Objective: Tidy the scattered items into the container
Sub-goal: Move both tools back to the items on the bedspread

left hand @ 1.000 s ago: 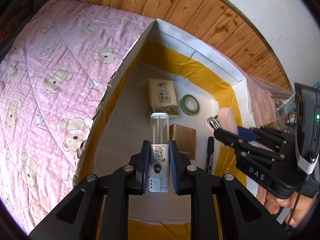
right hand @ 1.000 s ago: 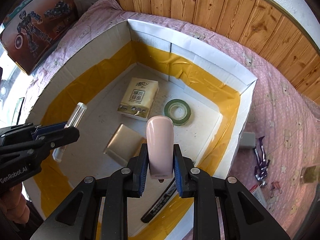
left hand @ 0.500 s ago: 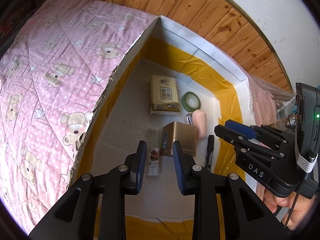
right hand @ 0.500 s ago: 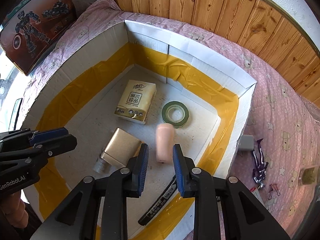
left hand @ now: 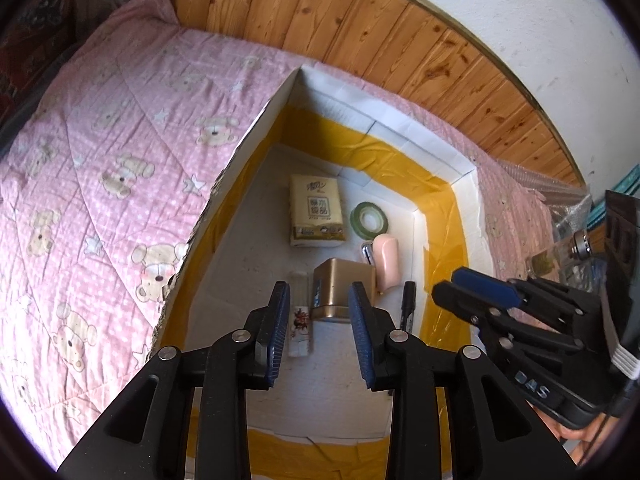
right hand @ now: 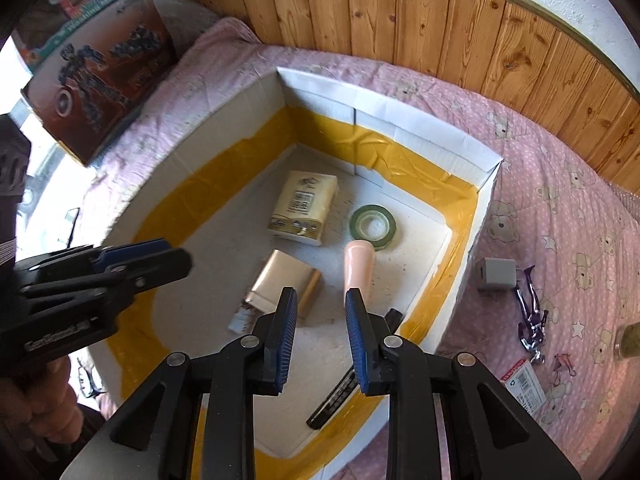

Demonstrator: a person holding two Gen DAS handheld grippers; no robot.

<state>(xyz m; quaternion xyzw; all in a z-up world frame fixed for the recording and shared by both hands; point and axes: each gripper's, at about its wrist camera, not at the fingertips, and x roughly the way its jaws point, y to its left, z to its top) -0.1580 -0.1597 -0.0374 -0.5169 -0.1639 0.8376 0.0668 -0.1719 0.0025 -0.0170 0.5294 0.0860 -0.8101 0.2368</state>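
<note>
Your box [right hand: 436, 148] holds six things: one tissue pack [right hand: 303, 207], one green tape roll [right hand: 373, 222], one gold tin [right hand: 286, 284], one pink case [right hand: 359, 265], one clear tube [left hand: 301, 326], one black marker [right hand: 340, 392] — partly hidden behind your right gripper [right hand: 321, 342]. Your left gripper [left hand: 320, 338] and the right both gape, empty; a second ago each clamped an item, the tube and the case.

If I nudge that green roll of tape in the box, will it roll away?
Probably not: the green ring-shaped tape roll lies flat on the box floor, so it would likely slide. It looks light and thin, and stood on edge it could roll.
</note>
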